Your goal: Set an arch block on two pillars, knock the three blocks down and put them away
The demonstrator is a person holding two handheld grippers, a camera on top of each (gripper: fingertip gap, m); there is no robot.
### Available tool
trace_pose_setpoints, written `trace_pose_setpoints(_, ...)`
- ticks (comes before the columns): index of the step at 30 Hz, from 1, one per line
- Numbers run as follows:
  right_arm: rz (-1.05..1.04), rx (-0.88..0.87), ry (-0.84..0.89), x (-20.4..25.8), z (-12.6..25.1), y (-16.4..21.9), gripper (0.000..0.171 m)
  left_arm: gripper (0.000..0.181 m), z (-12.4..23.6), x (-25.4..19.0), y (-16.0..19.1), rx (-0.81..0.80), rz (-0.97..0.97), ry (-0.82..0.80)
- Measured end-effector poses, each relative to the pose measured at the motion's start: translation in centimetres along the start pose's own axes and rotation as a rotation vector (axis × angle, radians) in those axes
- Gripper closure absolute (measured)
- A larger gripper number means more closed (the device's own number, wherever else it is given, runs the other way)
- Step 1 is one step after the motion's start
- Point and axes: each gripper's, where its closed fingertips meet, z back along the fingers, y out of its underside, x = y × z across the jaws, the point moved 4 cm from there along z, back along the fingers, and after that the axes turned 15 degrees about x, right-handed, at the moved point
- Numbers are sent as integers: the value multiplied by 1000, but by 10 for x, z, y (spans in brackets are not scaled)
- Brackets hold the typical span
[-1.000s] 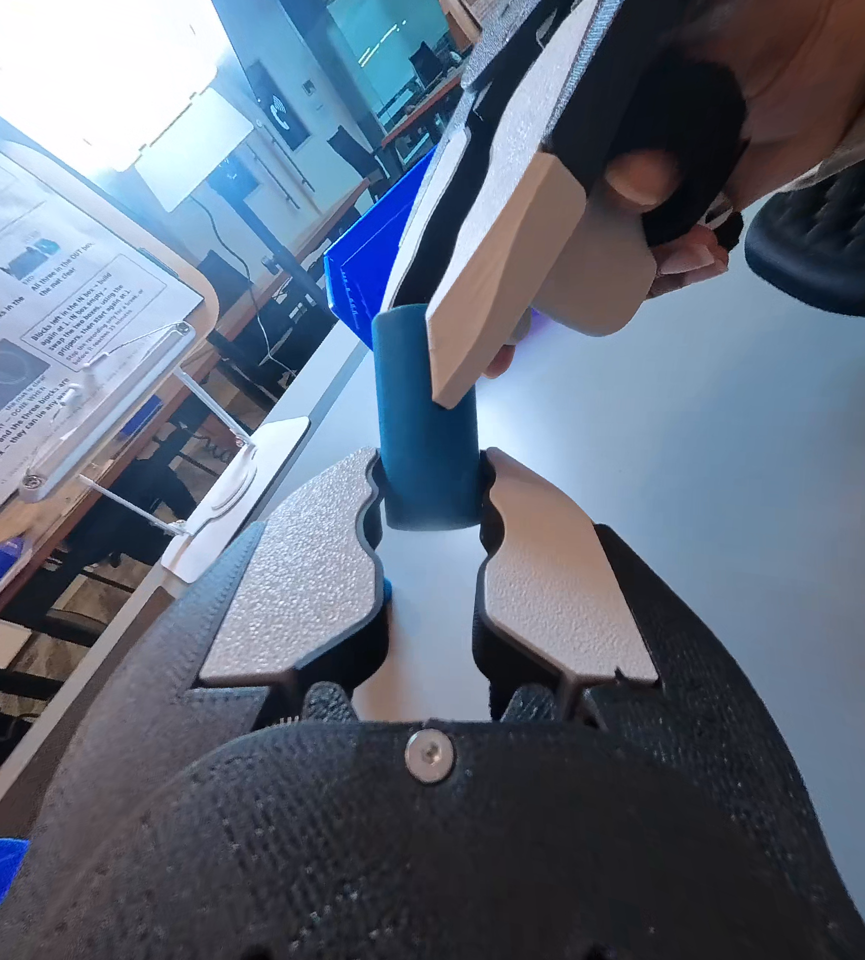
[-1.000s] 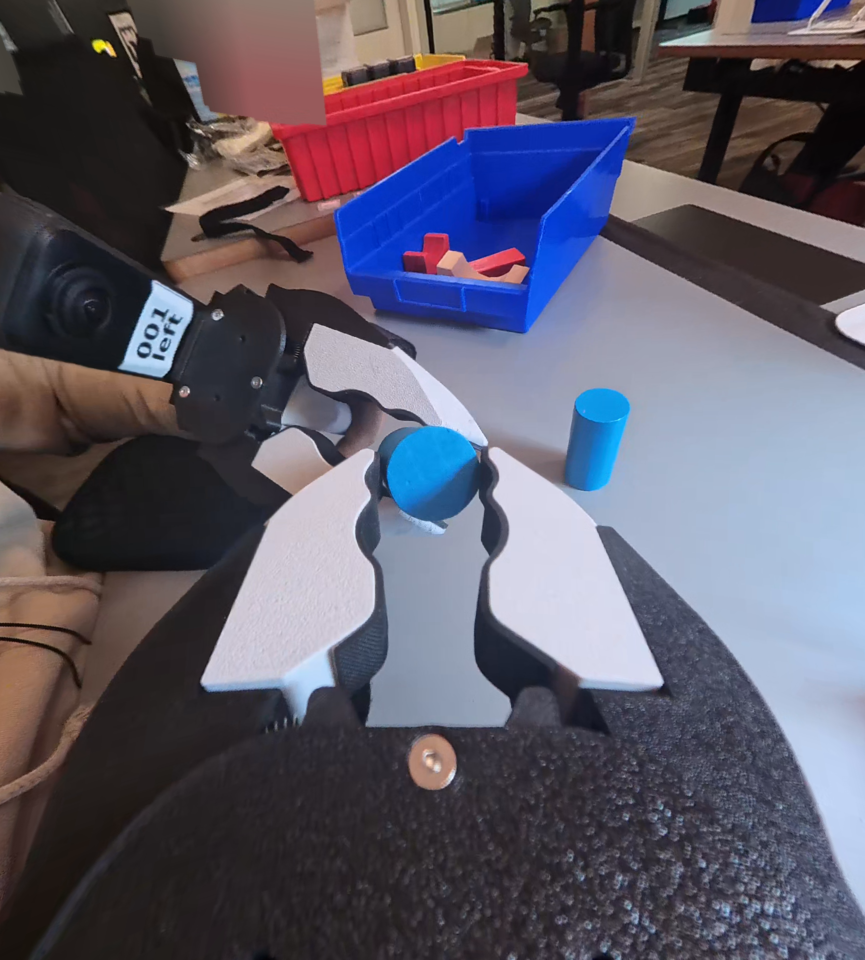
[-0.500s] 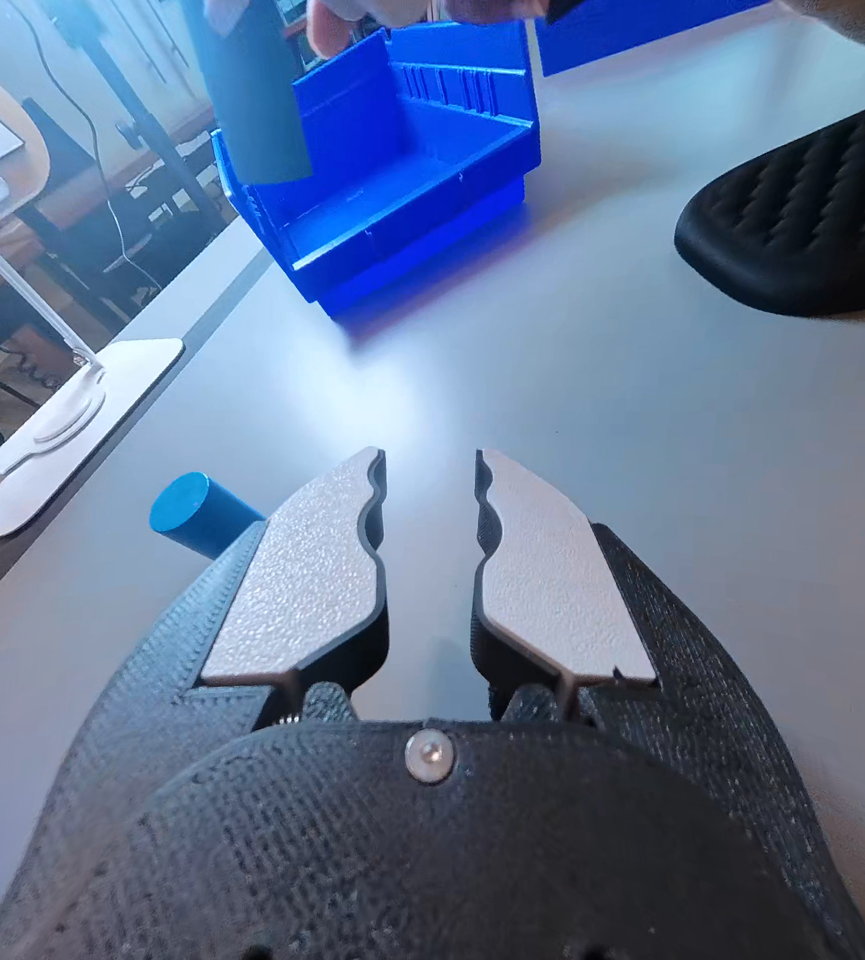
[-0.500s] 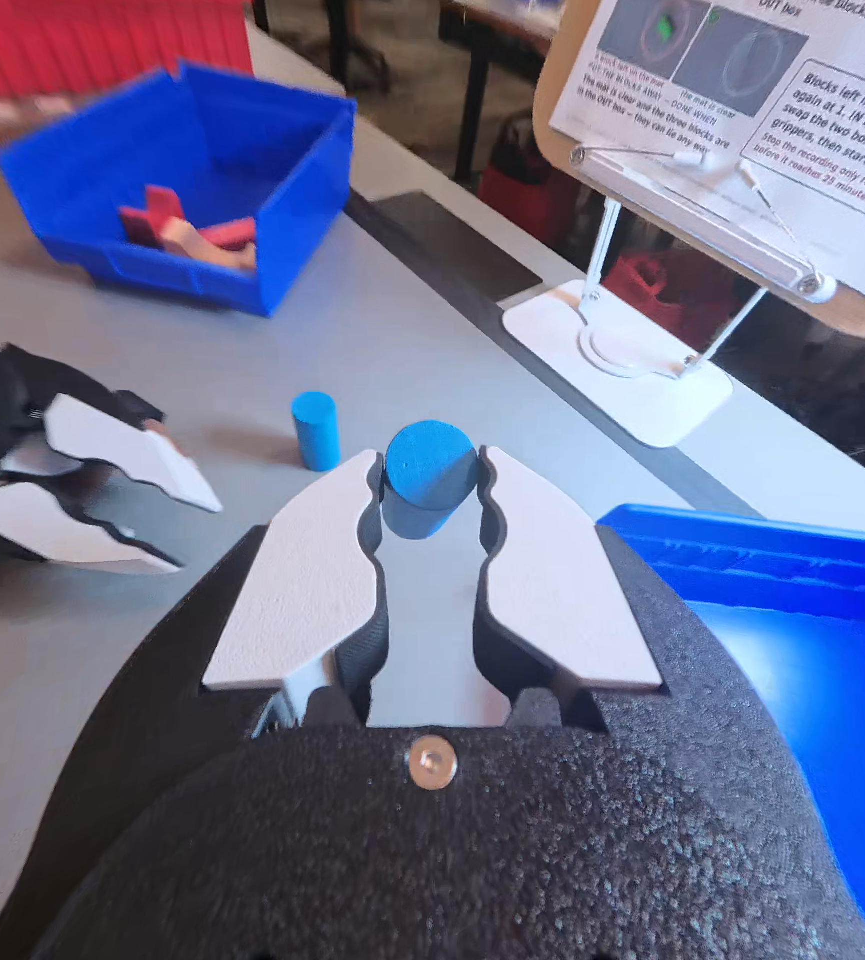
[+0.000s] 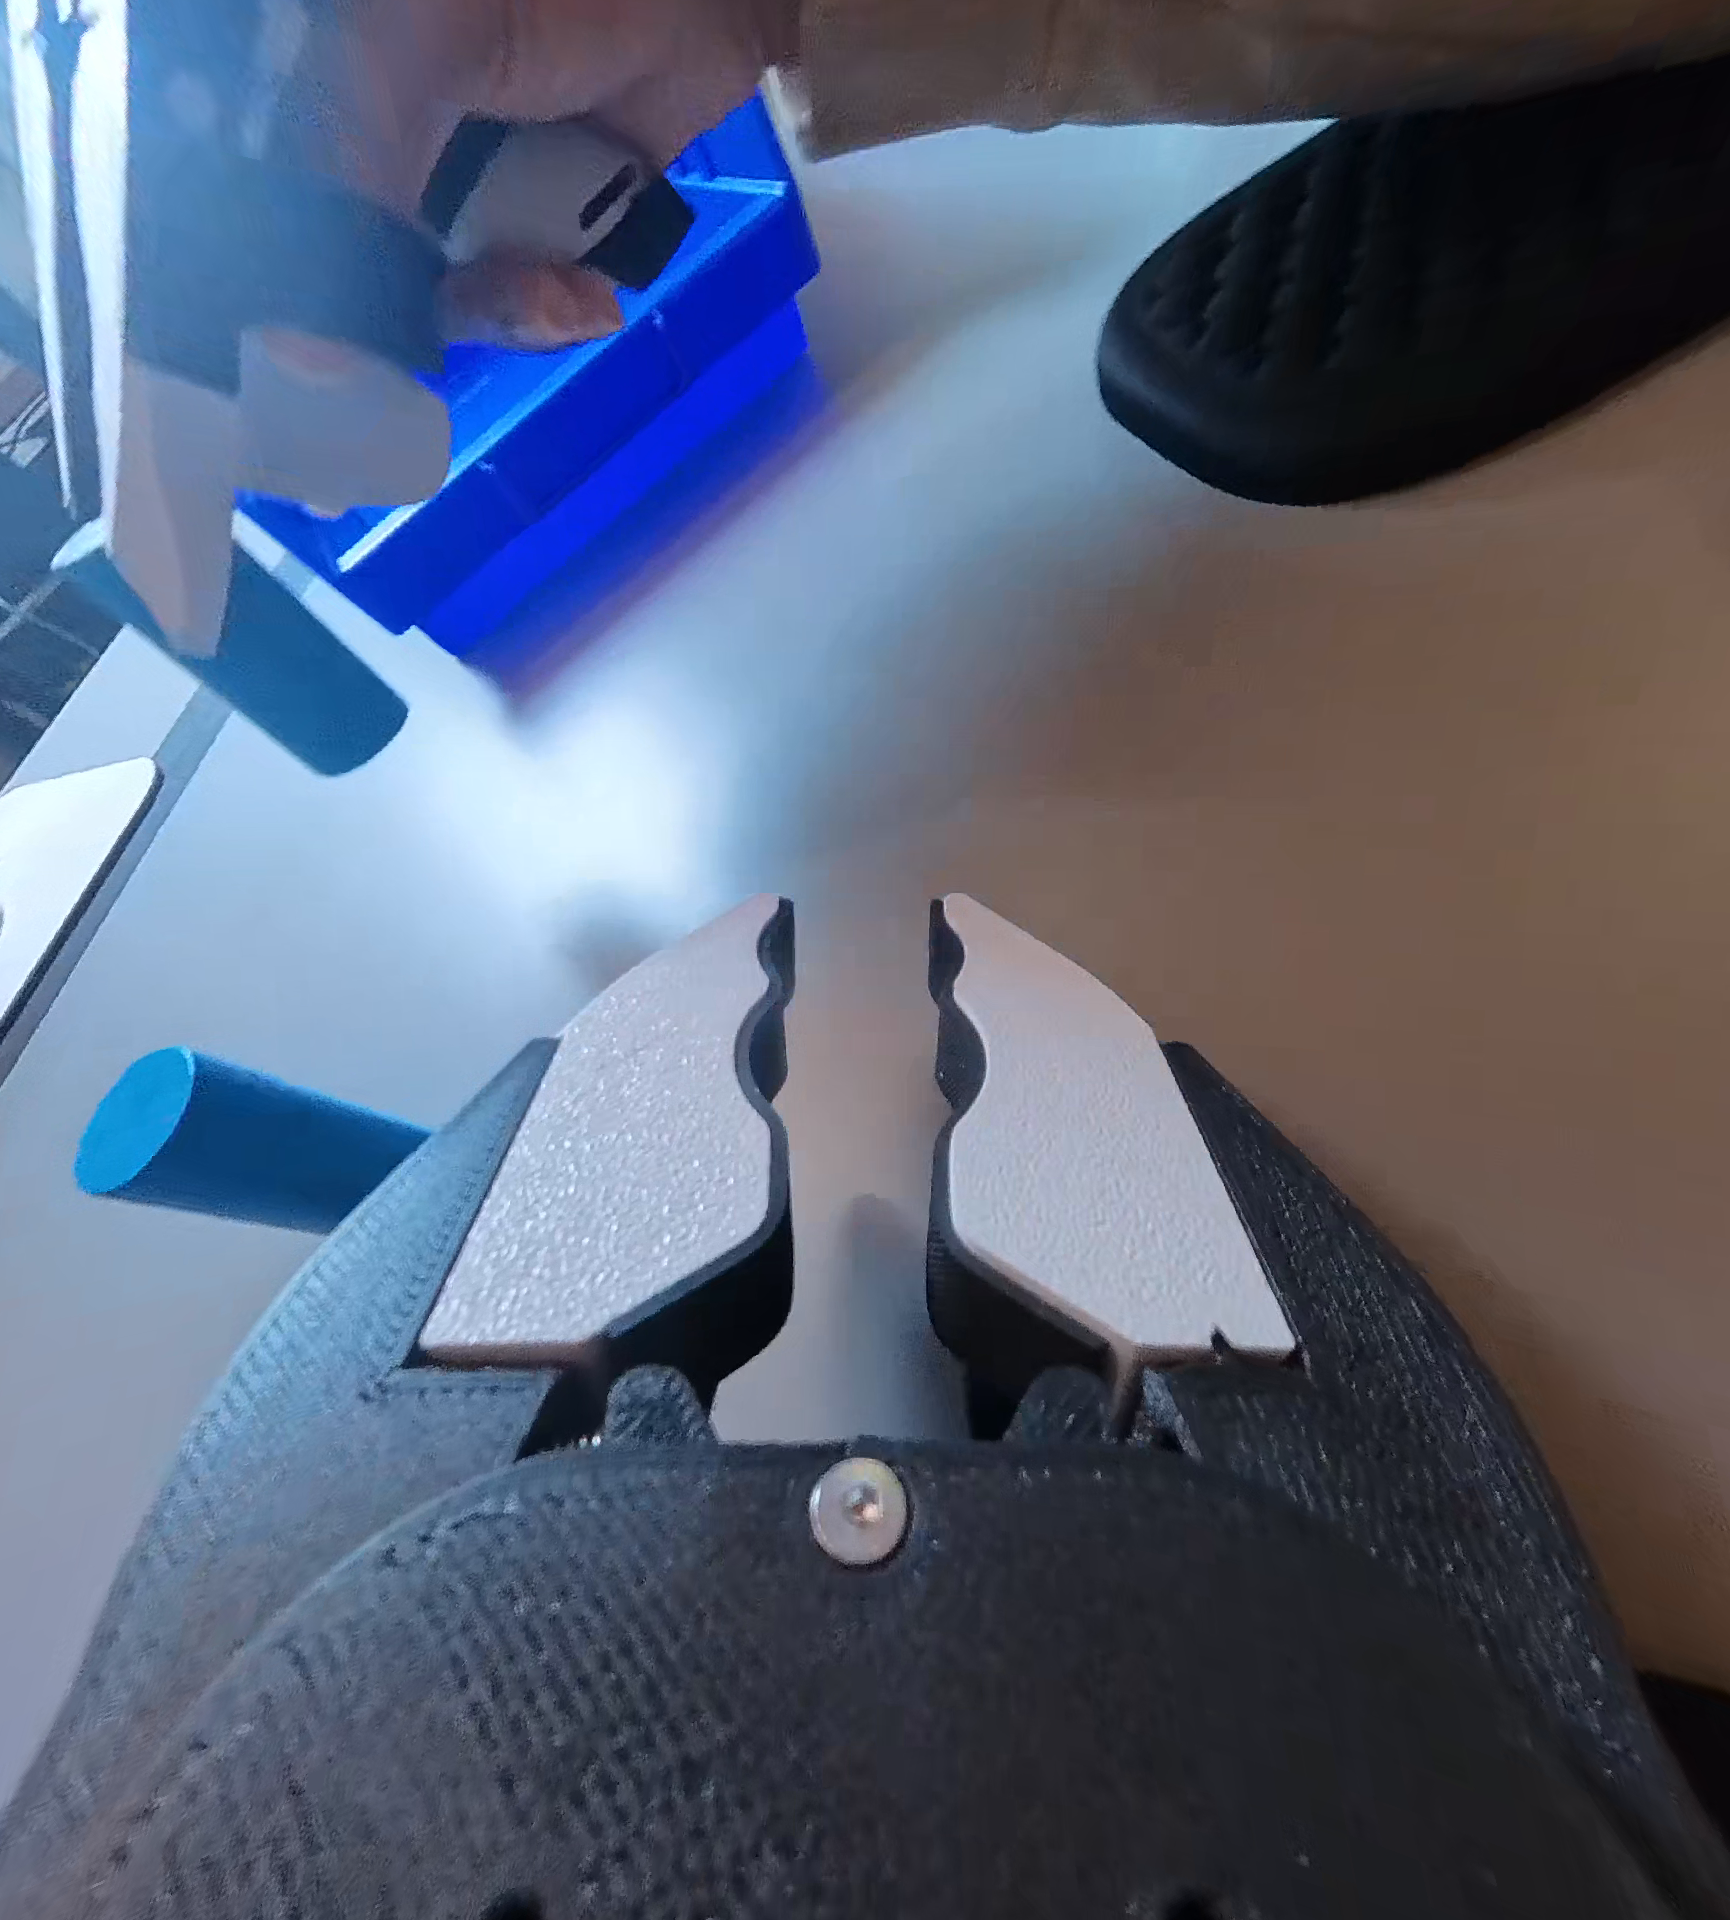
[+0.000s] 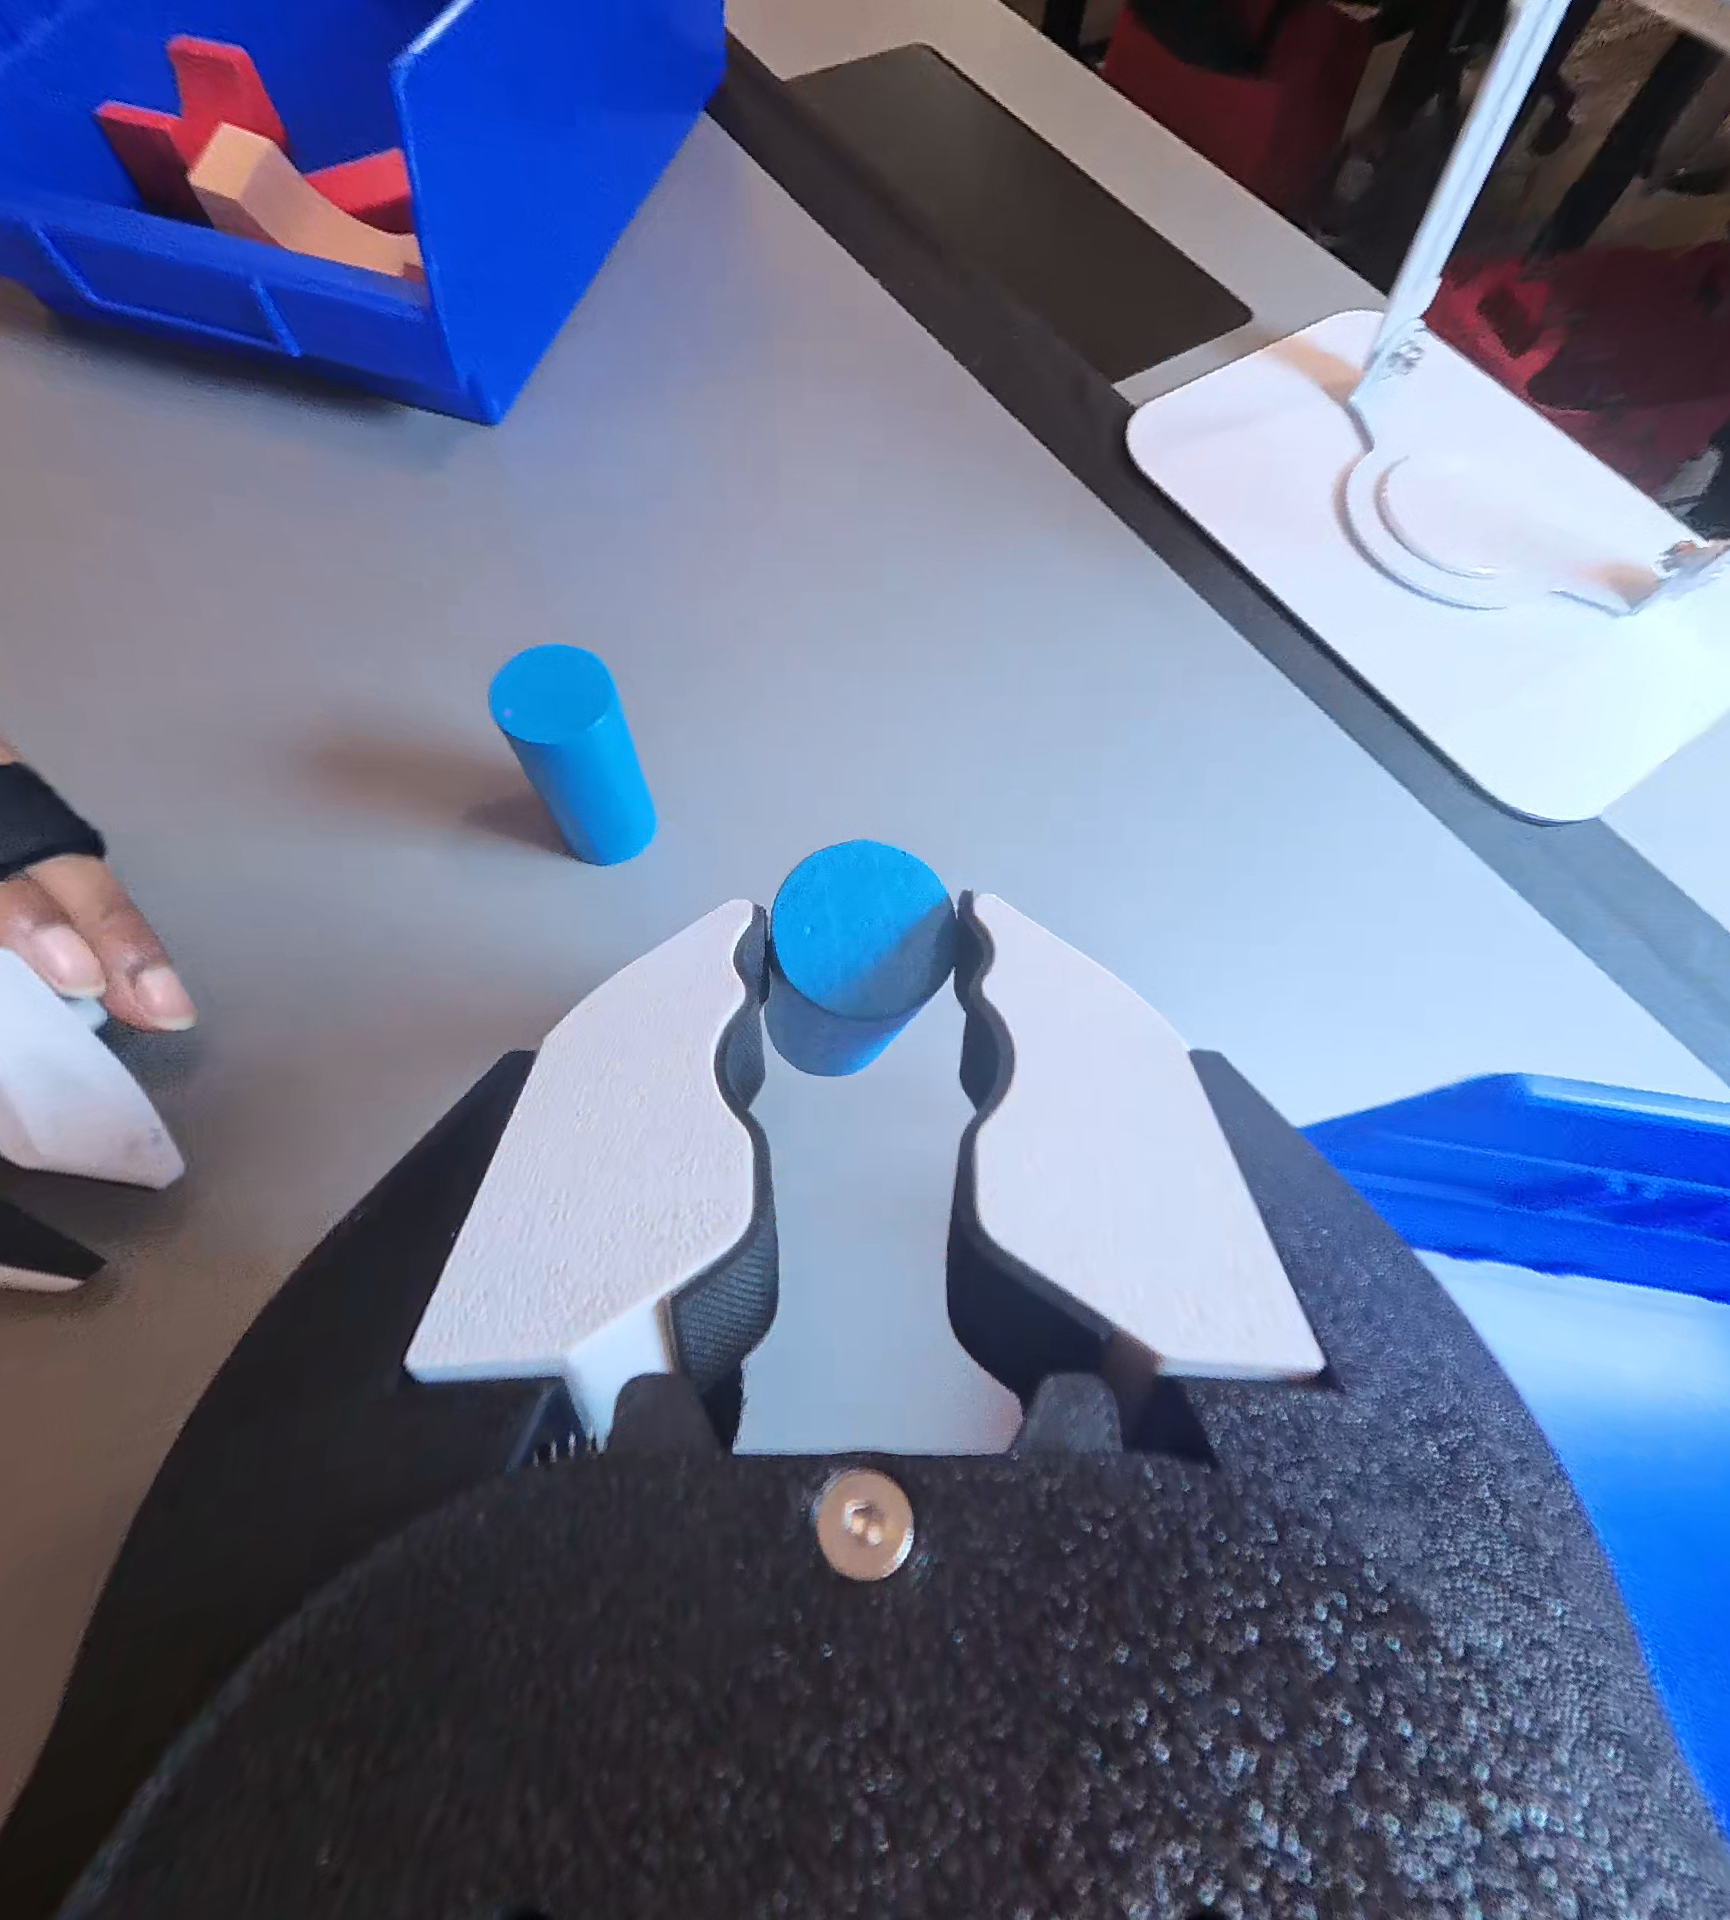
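Right gripper (image 6: 861,935) has 1 blue cylinder (image 6: 856,971) pinched between its fingertips, clear of the grey table (image 6: 840,582), flat end facing the camera; in the left wrist view the same gripper (image 5: 165,613) is blurred and carries that dark blue cylinder (image 5: 305,681) low over the table. Left gripper (image 5: 861,914) holds nothing, jaws a narrow gap apart, hovering over bare table; its white fingers (image 6: 40,1081) show at the left edge of the right wrist view. The 2nd blue cylinder (image 6: 575,753) stands upright on the table, well apart from both grippers and just left of the left gripper's body (image 5: 227,1138). Blue bin (image 6: 300,197) at the far side holds red and tan blocks (image 6: 289,197); can't confirm from here which one is the arch. A 2nd blue bin (image 6: 1567,1174) sits near right, contents not visible. My read: step is placing pillar 2. Set it upright beside the standing one, gap short enough for an arch to span, base flat on the table before letting go. Come down vertical and release slowly; the grip is near the fingertips, so a tilted drop risks a topple. Keep clear of the white stand base (image 6: 1463,582).
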Motion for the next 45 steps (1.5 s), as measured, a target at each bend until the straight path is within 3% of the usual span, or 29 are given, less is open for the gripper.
trace_pose_setpoints(8, 137, 163, -12, 29, -35, 22, 136, 158, -5, -5, 4, 47, -65, -19)
trace_pose_setpoints(27, 167, 131, -25, 35, -40, 28, 135, 160, -7, -5, 7, 71, -80, -25)
trace_pose_setpoints(35, 138, 46, -5, 32, -27, 16, 118, 161, -8, -6, 8, 77, -87, -24)
trace_pose_setpoints(37, 137, 52, -4, 32, -28, 16, 121, 161, -9, -5, 8, 77, -85, -23)
trace_pose_setpoints(39, 152, 75, 0, 33, -32, 20, 137, 161, -9, -5, 8, 77, -83, -24)
trace_pose_setpoints(45, 180, 66, -18, 42, -33, 17, 138, 162, -9, -6, 8, 78, -91, -27)
